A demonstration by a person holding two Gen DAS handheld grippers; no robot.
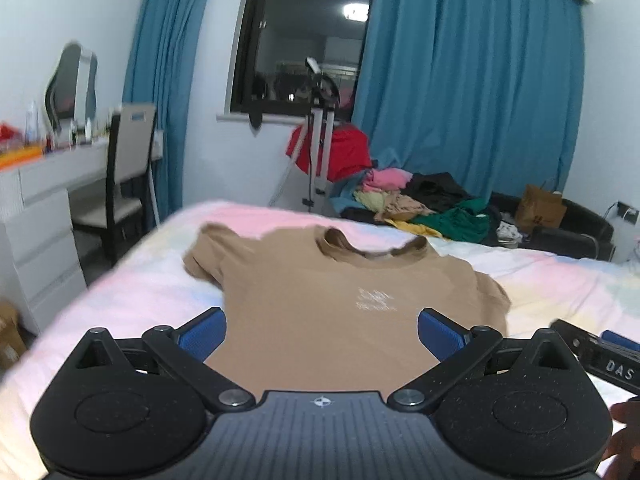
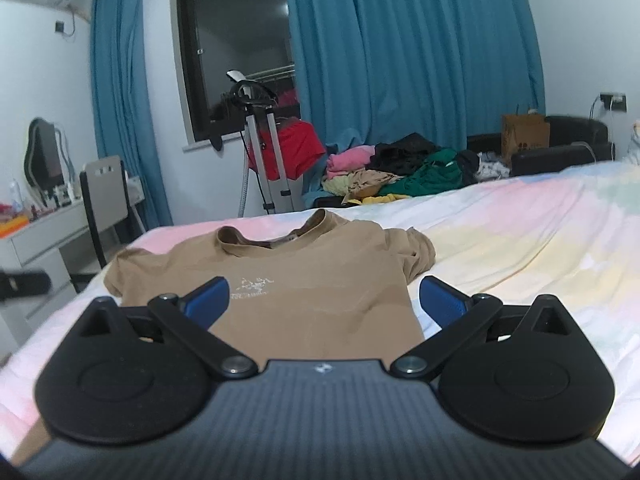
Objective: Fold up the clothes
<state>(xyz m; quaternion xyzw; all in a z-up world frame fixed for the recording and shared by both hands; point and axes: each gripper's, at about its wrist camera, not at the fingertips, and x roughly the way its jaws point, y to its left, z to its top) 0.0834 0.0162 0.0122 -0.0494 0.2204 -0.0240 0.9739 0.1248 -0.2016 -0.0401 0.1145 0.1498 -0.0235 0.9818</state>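
Observation:
A tan T-shirt [image 1: 320,300] with a small white chest print lies flat, face up, on the pastel bed sheet [image 1: 140,288], collar toward the far side. The same T-shirt [image 2: 304,276] shows in the right wrist view, sleeves bunched at both sides. My left gripper [image 1: 322,334] hovers open over the shirt's lower body, nothing between its blue pads [image 1: 202,336]. My right gripper [image 2: 324,300] is open too, above the shirt's lower right part, holding nothing. Part of the right gripper [image 1: 600,354] appears at the right edge of the left wrist view.
A pile of mixed clothes [image 2: 400,176] lies past the bed's far edge beside a black sofa [image 2: 560,148] and paper bag [image 2: 524,136]. A garment steamer stand [image 2: 264,152], a chair [image 1: 128,176] and a white dresser [image 1: 40,216] stand on the left. Blue curtains [image 2: 400,48] frame the window.

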